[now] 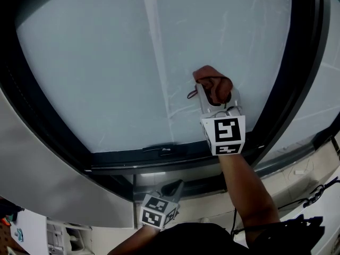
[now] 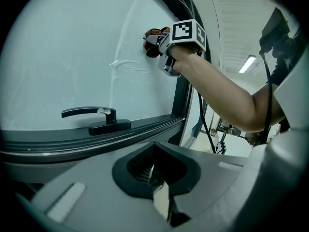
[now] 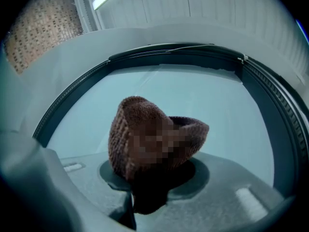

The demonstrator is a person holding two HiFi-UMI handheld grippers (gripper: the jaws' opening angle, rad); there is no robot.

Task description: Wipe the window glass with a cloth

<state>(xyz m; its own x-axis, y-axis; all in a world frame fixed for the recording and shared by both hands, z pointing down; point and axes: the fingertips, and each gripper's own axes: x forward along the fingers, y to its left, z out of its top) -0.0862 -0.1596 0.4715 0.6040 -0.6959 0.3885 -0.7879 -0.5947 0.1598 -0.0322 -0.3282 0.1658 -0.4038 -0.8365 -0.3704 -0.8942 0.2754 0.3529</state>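
Note:
A brown knitted cloth (image 1: 213, 85) is bunched in my right gripper (image 1: 215, 97), which is shut on it and presses it against the frosted window glass (image 1: 106, 62). In the right gripper view the cloth (image 3: 154, 141) fills the jaws, with the glass (image 3: 241, 115) behind it. The left gripper view shows the cloth (image 2: 153, 41) against the pane (image 2: 63, 57) from the side. My left gripper (image 1: 178, 187) hangs low, below the window frame, its jaws shut with nothing between them (image 2: 161, 197).
A black window handle (image 2: 94, 115) sits on the lower dark frame (image 1: 159, 161). A dark vertical frame post (image 1: 295, 68) stands right of the cloth. A grey wall panel (image 1: 48, 185) lies at lower left. Cables (image 1: 313, 193) hang at lower right.

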